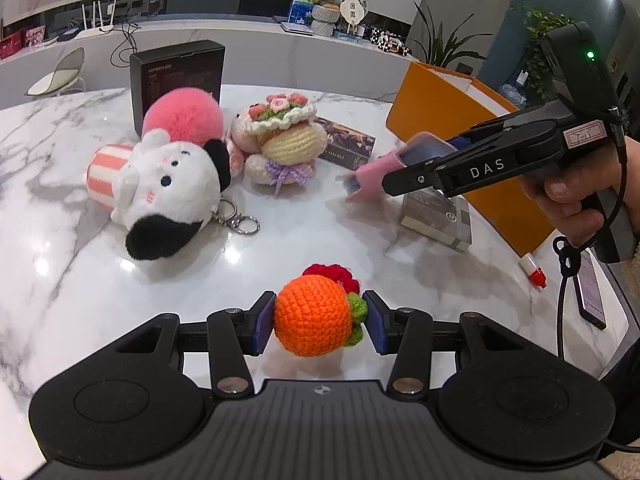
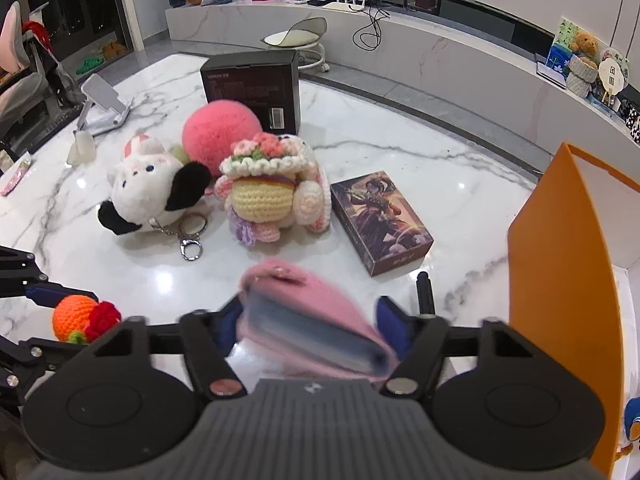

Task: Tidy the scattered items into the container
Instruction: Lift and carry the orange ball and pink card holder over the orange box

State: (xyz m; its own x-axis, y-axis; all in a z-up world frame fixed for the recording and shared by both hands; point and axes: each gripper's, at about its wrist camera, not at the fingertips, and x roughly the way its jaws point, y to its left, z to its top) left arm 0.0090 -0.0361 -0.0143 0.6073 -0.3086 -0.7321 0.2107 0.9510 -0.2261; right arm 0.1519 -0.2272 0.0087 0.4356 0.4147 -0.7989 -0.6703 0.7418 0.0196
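My left gripper (image 1: 320, 320) is shut on an orange crochet fruit (image 1: 312, 316) with green leaves and a red flower, held just above the marble table (image 1: 120, 280). The same fruit (image 2: 74, 320) shows at the left edge of the right wrist view. My right gripper (image 2: 308, 324) is shut on a pink card wallet (image 2: 316, 316), tilted and blurred between the pads. From the left wrist view the right gripper (image 1: 400, 176) carries that wallet (image 1: 372, 176) clear of the table. The orange box (image 2: 560, 260) stands open at the right, also visible as the orange box (image 1: 440, 120).
On the table lie a cow plush (image 1: 168, 192) with a keyring, a pink pompom (image 1: 184, 116), a crochet doll (image 1: 280, 140), a printed card box (image 2: 380, 220) and a black box (image 1: 178, 76). A clear block (image 1: 436, 220), a red-capped stick (image 1: 534, 270) and a phone (image 1: 590, 292) sit near the orange box.
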